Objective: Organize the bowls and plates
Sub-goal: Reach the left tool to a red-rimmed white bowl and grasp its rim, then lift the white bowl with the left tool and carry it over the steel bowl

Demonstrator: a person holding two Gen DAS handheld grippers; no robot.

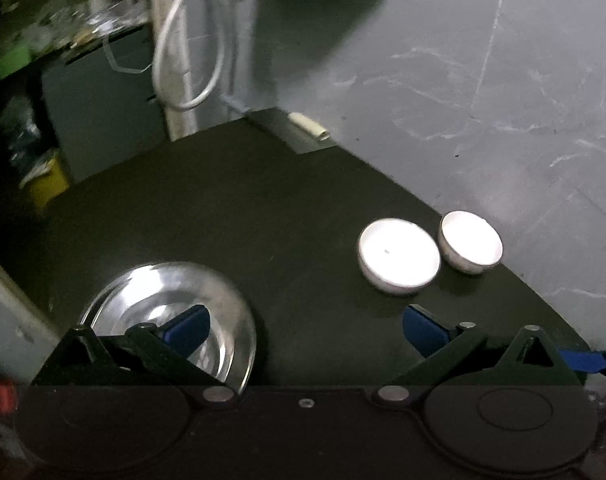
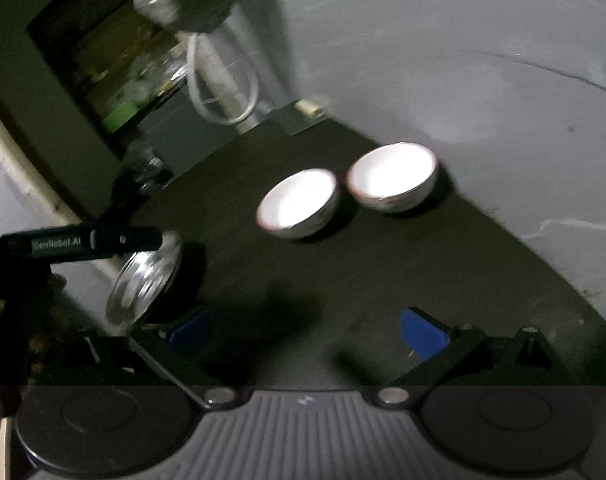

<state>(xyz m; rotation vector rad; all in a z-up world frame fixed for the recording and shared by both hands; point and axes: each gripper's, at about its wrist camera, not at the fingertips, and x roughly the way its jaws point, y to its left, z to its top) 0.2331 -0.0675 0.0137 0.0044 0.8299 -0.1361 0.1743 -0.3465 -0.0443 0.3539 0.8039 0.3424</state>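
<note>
Both my grippers, left (image 1: 306, 326) and right (image 2: 306, 328), gape wide, holding nothing | steel plate (image 1: 171, 320) under my left jaw, two white bowls (image 2: 299, 204) side by side, touching (near table edge) | risk: careless nudge slides far bowl (image 2: 393, 178) off.

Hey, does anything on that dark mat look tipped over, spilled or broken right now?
Nothing stands out. The two white bowls stand upright side by side, empty, and the steel plate lies flat on the mat. No spill or crack shows, though the pictures are blurry.
</note>
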